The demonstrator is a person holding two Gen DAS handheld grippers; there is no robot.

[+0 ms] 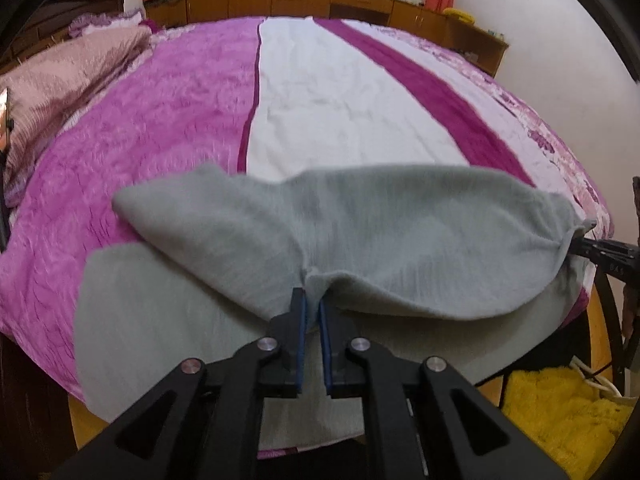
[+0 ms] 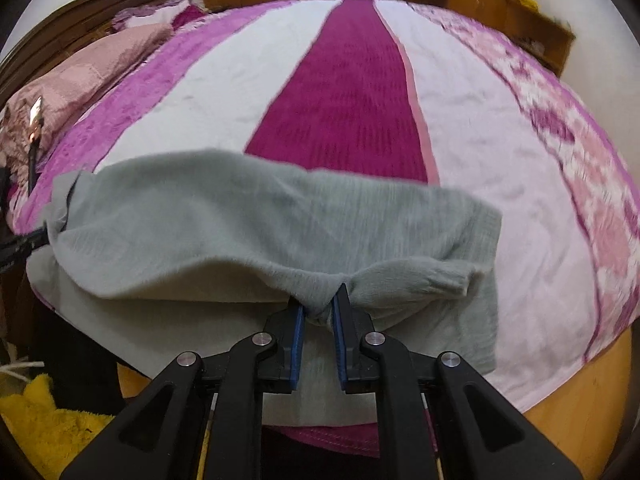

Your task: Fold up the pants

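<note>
no brand or label is reading clearly in either view; a few pale marks are showing on the right gripper where it is entering the left wrist view, too small and blurred to make out.

the left gripper is pinching a bunched edge of the grey pants, its blue-padded fingers standing narrow with a tuft of fabric caught between the tips. the right gripper is doing the same in its own view, blue pads drawn close on a gathered knot of the pants. in the right wrist view the left gripper is showing at the left edge, its dark tip buried in a corner of the cloth.

the pants are lying across the near edge of the bed, a top layer being held raised between the two grippers and sagging in the middle, a lower layer lying flat beneath it and hanging over the bed's edge. the bedspread is running in pink, white and magenta stripes. a pillow is sitting at the head of the bed on the left, and a wooden cabinet is lining the far wall beneath a window. a yellow fluffy cloth is lying on the floor beside the bed.
</note>
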